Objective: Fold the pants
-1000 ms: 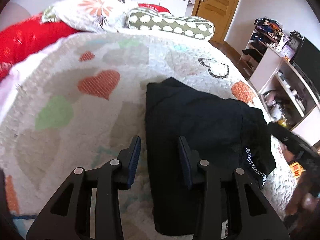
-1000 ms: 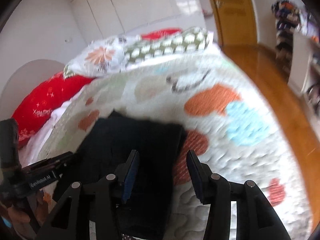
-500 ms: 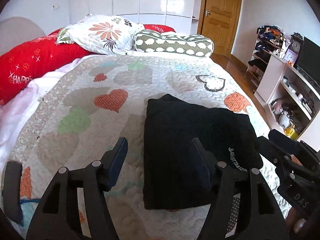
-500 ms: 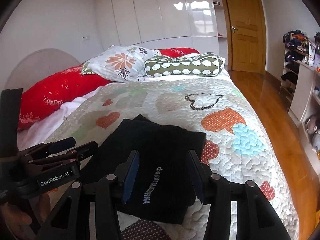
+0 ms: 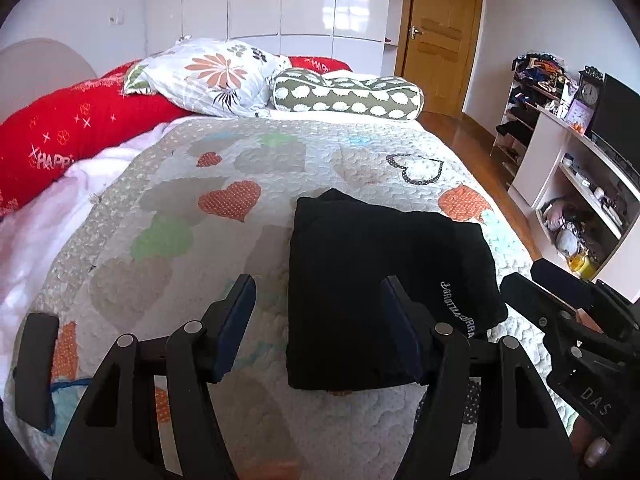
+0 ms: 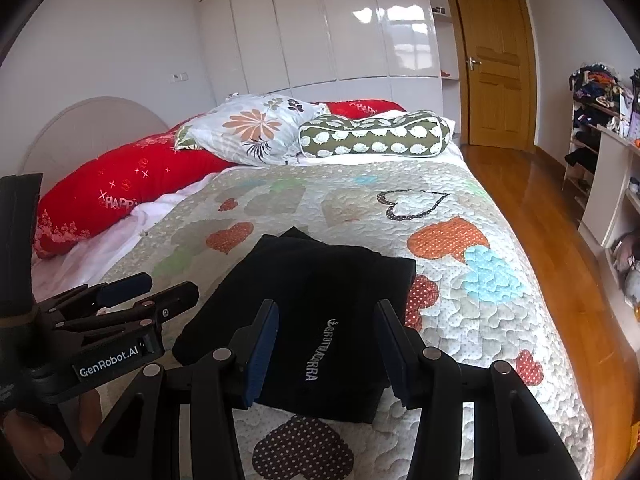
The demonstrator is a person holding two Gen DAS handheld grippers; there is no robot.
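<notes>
The black pants (image 5: 376, 280) lie folded into a compact rectangle on the heart-patterned quilt (image 5: 180, 208), white lettering facing up near the front edge. In the right wrist view the pants (image 6: 320, 308) sit just ahead of the fingers. My left gripper (image 5: 320, 320) is open and empty, held above the pants' near left edge. My right gripper (image 6: 326, 352) is open and empty, held above the pants' near edge. The right gripper also shows in the left wrist view (image 5: 568, 320) at the right, and the left gripper shows in the right wrist view (image 6: 132, 304) at the left.
Pillows lie at the bed's head: a floral one (image 6: 252, 128), a green patterned bolster (image 6: 376, 136) and a long red one (image 6: 120, 188). A wooden door (image 6: 496, 60), wood floor and white shelving (image 5: 580, 184) stand to the right of the bed.
Both grippers have lifted up and back from the pants, and both have opened wider. The pants have stayed folded on the quilt.
</notes>
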